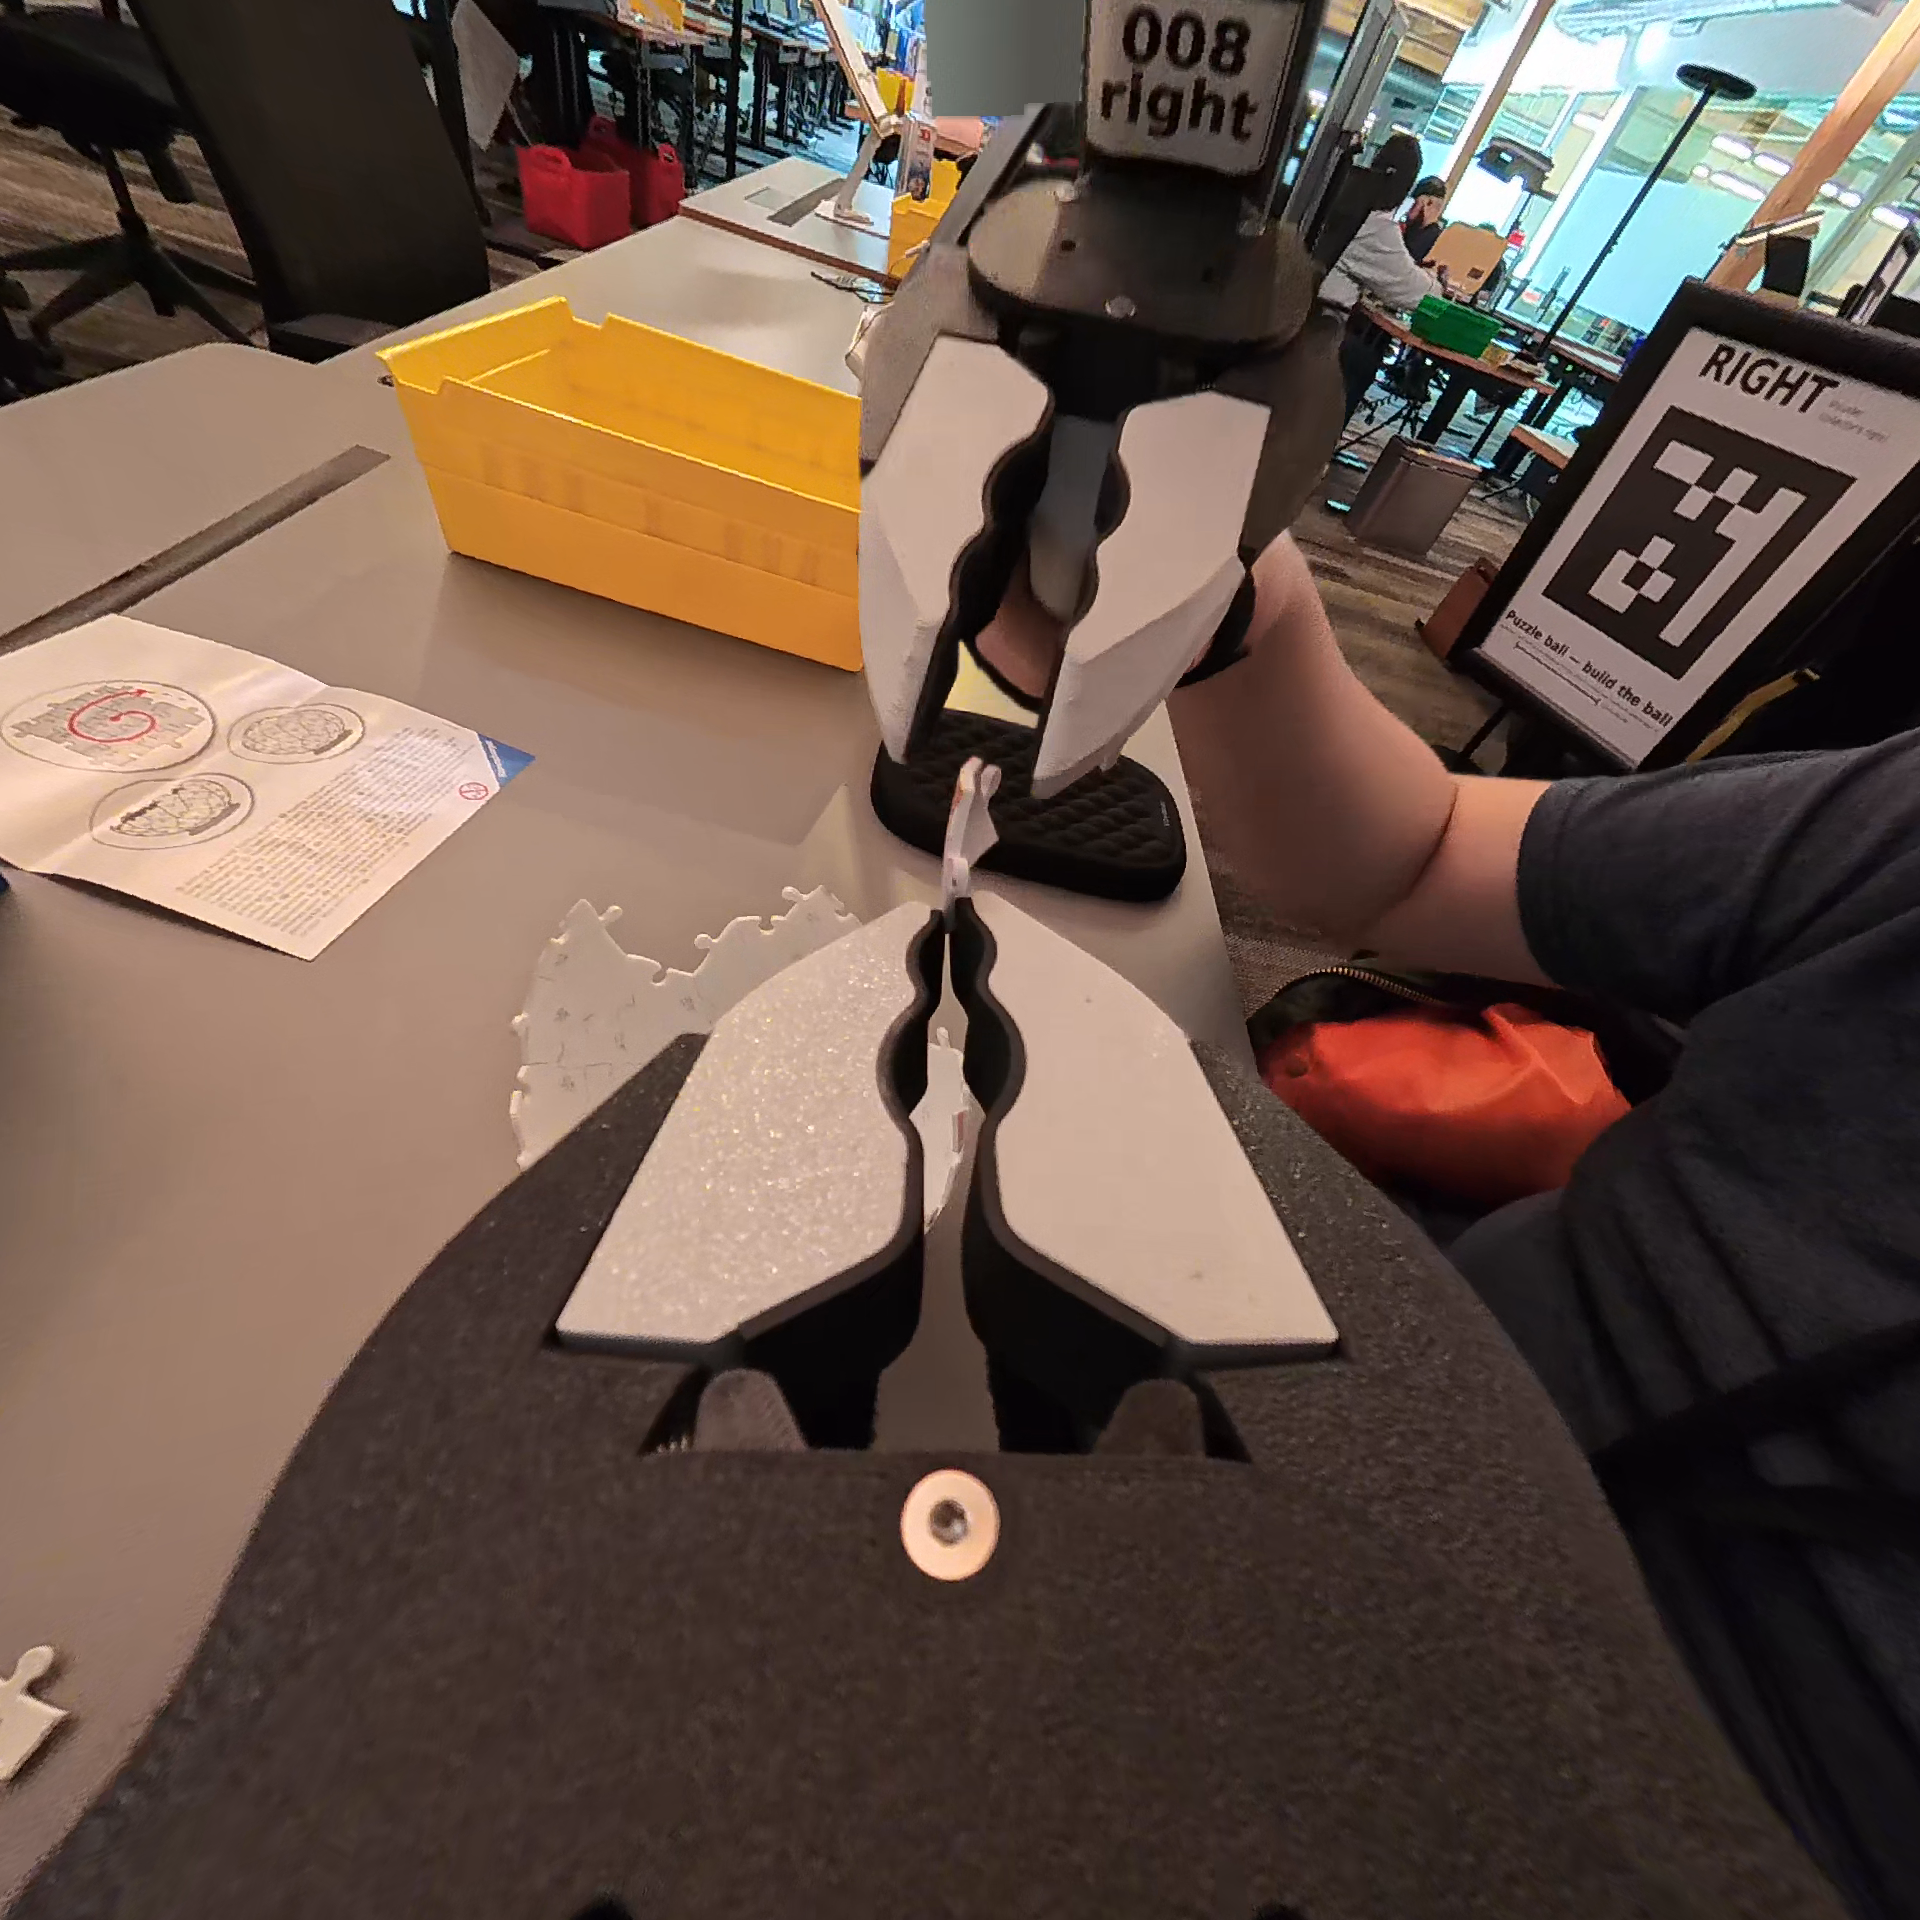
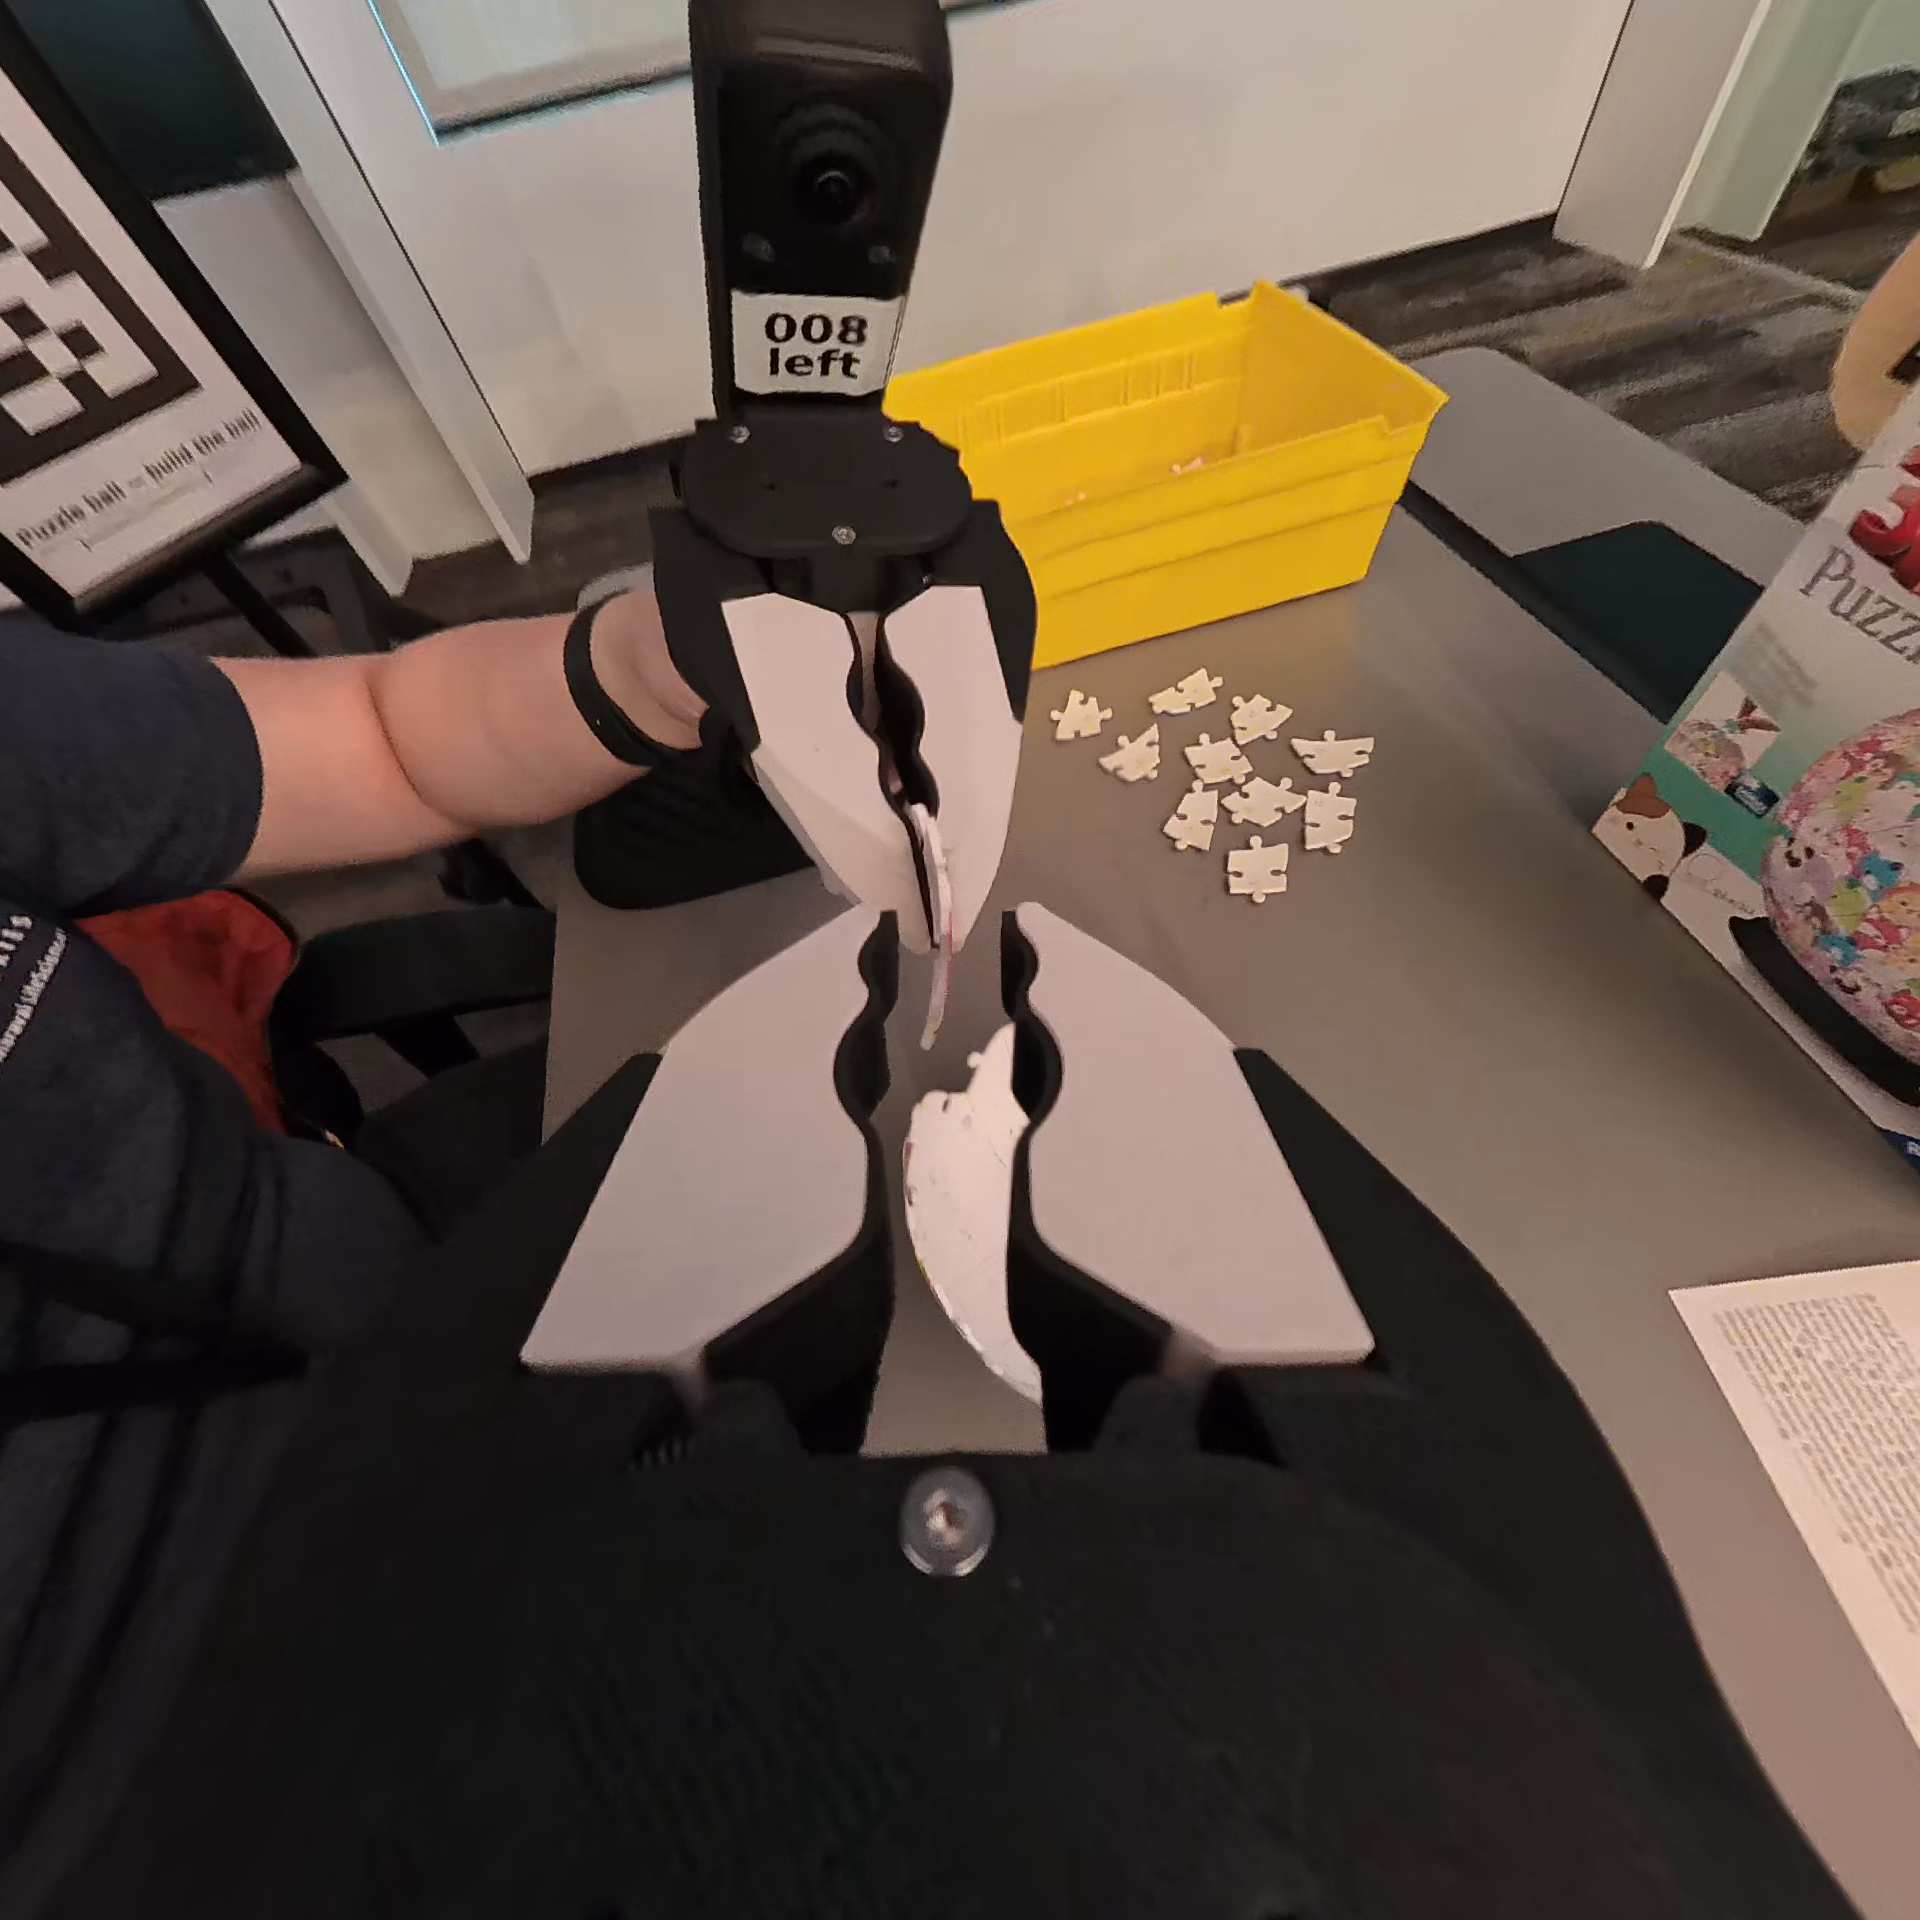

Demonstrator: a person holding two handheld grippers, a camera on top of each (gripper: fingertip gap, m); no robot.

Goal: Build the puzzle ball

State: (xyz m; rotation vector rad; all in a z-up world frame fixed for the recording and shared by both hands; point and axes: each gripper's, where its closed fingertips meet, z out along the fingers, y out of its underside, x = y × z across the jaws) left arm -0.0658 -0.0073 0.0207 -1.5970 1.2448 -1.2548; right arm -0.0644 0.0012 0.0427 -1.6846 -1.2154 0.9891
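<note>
My left gripper (image 1: 951,920) is shut on a single white puzzle piece (image 1: 968,821) that stands on edge and sticks out past its tips. My right gripper (image 2: 945,930) is open and empty; it faces the left gripper (image 2: 935,930), its fingertips on either side of the held piece (image 2: 938,987). In the left wrist view the right gripper (image 1: 982,753) hangs just beyond the piece. A curved, partly built section of the puzzle ball (image 1: 623,1008) lies on the grey table under both grippers. It also shows between my right fingers (image 2: 966,1216).
Several loose pieces (image 2: 1226,779) lie on the table (image 2: 1403,935) in front of a yellow bin (image 2: 1195,499). The puzzle box (image 2: 1818,831) stands at the right and an instruction sheet (image 1: 239,779) at the left. A black quilted pad (image 1: 1049,831) sits at the table's edge. One stray piece (image 1: 26,1704) lies near. My left and right fingertips are right by each other.
</note>
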